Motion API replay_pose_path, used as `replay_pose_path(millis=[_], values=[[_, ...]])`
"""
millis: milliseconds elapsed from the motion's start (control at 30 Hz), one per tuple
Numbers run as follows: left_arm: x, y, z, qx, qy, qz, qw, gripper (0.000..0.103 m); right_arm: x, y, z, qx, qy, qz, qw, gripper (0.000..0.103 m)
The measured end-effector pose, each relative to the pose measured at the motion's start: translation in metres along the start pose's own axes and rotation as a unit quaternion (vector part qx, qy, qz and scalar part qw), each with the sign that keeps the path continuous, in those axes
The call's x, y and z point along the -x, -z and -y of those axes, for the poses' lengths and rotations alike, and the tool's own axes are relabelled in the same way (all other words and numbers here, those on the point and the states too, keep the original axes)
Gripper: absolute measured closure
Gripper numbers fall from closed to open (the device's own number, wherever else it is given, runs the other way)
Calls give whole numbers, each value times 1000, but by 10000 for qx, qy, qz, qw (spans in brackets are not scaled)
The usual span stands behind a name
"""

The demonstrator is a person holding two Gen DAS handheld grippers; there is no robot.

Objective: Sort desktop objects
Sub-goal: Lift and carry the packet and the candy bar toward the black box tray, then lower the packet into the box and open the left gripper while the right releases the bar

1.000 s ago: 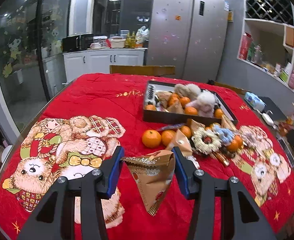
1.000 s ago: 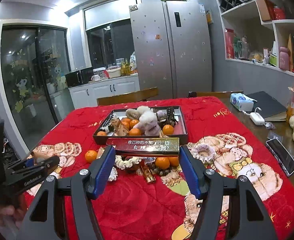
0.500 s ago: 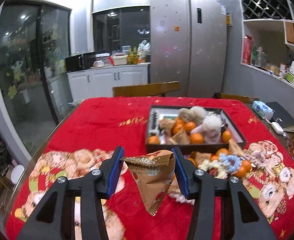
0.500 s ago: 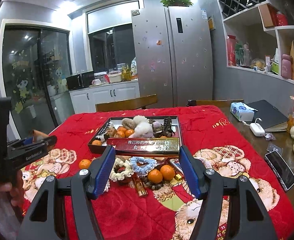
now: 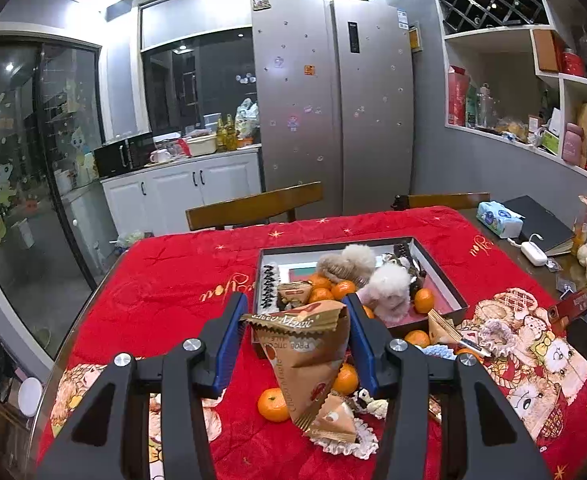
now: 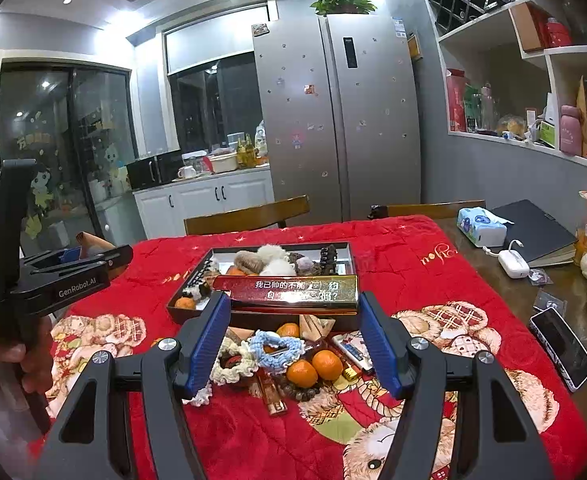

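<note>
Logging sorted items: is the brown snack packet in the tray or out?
Out. The brown snack packet hangs clamped in the left gripper jaws, above the red tablecloth, short of the tray.

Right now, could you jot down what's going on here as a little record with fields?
Left hand-held gripper: shut on a brown triangular snack packet
Right hand-held gripper: shut on a red-and-gold box
Destination: dark tray holding mandarins, fluffy hair ties, hair clips
Still loose on red tablecloth: mandarins, scrunchies, snack packets
Beside the cloth: tissue pack, phone
</note>
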State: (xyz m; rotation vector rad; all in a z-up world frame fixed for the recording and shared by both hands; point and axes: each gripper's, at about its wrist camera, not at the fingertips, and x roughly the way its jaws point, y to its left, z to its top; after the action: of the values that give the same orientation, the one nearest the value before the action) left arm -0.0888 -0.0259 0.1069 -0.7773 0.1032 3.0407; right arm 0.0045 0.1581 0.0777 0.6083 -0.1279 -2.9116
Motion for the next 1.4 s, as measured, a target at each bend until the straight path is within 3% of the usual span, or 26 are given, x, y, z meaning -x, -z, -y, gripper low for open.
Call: replay_pose_path(millis=[200,400,733,1000,1133,1400], values=[[-9,-5,8,-62,209,-2,9998,53,0,-5,5,-148,-250,-22,9996,39],[-17,-8,13,-457,208,-33,9987,53,-10,-6,12,-315,-281,-68,9991,39],[-42,-13,0,-273,331,-164,9989,53,-40,-13,10,-282,-379,-167,9987,39],[-62,-43,-11,-275,368,5,9989,53,-79,-43,10,-31,-569,-303,9979,39],[-85,-59,-17,-297,466,-84,9984,53,-106,-59,12,-60,-822,-486,9954,39],[-161,-77,-15,-440,755,-679,9939,53,-168,-85,22,-188,-1107,-883,9897,39]])
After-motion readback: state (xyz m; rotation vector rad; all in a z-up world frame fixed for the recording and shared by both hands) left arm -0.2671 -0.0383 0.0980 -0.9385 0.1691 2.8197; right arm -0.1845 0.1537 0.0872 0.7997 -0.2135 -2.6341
